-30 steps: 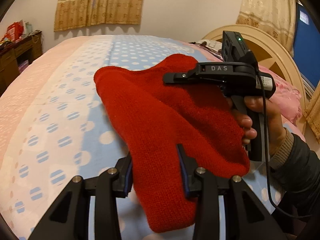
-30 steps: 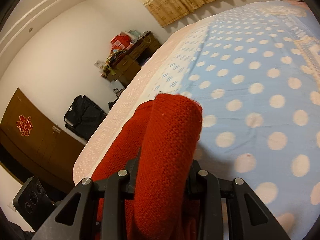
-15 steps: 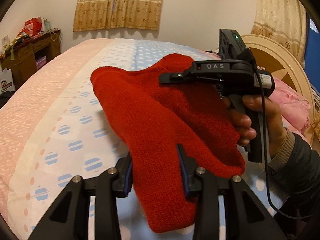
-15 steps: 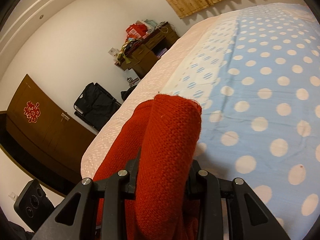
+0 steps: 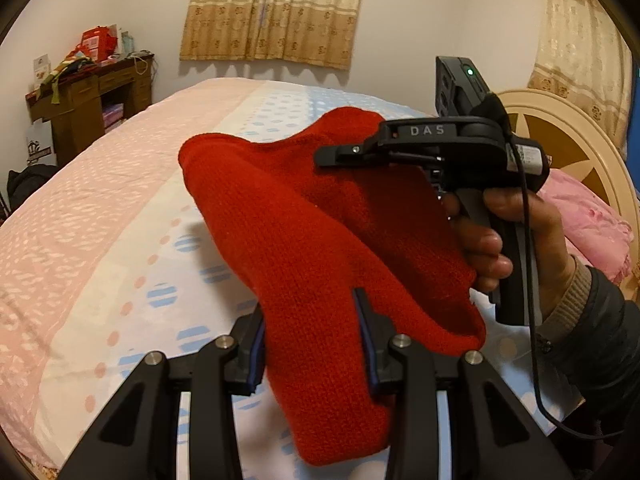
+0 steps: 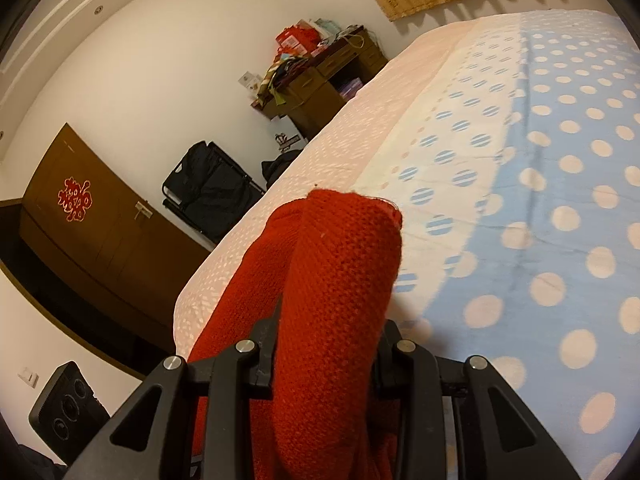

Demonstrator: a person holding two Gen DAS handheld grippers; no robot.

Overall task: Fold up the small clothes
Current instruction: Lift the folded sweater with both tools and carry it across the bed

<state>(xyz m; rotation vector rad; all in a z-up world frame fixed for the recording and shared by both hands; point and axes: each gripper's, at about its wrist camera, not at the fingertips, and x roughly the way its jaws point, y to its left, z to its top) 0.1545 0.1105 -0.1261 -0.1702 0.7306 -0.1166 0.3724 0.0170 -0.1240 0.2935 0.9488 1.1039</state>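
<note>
The red knitted garment [image 5: 320, 240] is held up in the air above the bed with the blue dotted and pink sheet [image 5: 100, 240], and it does not lie on it. The left claw [image 5: 312, 336] is clamped on its near edge. The right claw [image 6: 328, 344], held by a hand [image 5: 516, 236], is clamped on another part of the same garment, to the right of the left claw.
</note>
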